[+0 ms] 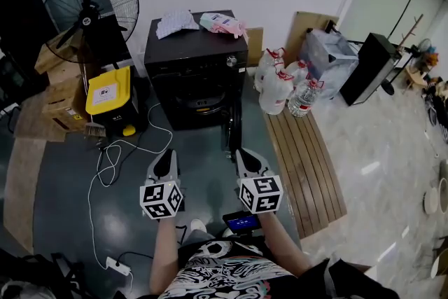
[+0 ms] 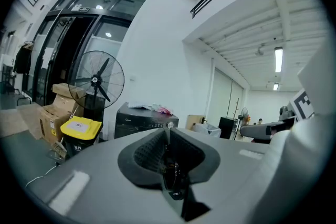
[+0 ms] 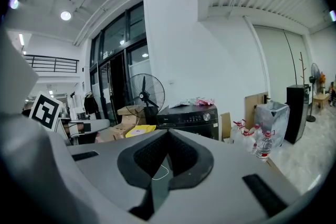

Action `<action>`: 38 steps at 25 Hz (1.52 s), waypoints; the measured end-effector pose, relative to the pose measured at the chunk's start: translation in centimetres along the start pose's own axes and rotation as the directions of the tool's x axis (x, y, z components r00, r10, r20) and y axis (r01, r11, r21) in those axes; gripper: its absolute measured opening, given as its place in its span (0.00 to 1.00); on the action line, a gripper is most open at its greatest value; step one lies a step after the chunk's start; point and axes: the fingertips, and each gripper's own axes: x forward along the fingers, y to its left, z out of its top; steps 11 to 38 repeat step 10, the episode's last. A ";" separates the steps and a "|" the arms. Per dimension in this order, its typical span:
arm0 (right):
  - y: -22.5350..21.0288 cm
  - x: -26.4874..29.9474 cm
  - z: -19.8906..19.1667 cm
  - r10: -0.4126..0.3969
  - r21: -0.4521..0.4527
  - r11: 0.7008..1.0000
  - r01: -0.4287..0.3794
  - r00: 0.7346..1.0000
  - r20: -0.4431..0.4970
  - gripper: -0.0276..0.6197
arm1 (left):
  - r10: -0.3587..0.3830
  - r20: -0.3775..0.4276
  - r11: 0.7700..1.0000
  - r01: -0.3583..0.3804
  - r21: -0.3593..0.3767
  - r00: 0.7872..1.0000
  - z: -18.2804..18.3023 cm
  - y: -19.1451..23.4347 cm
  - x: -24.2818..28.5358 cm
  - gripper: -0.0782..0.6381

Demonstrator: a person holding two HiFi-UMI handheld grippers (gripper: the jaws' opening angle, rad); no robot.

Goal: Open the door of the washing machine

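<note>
Washing machine [image 1: 196,73]: at the floor's far edge, ahead of both grippers; door [image 1: 233,131] swung open.
Left gripper [image 1: 166,156]: jaws together, empty.
Right gripper [image 1: 246,155]: jaws together, empty.

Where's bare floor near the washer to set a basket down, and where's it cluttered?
Free: dark floor in front of the washing machine, right of the white cable; the wooden slats below the water bottles; pale tiles beyond them. Crowded: left of the machine, with yellow bin, cardboard boxes and fan; the machine's top carries cloths.
</note>
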 end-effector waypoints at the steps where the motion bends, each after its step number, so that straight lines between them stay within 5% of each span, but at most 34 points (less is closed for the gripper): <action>1: -0.2 -0.1 -0.1 -0.003 0.002 1.000 0.003 1.000 -0.001 0.05 | 0.000 0.001 1.000 0.000 -0.001 1.000 0.0 0.0 0.0 0.16; 38: -1.7 0.3 -0.5 -0.018 0.018 1.000 0.018 1.000 -0.009 0.05 | 0.003 -0.002 1.000 -0.003 0.007 1.000 0.0 -0.1 1.4 0.16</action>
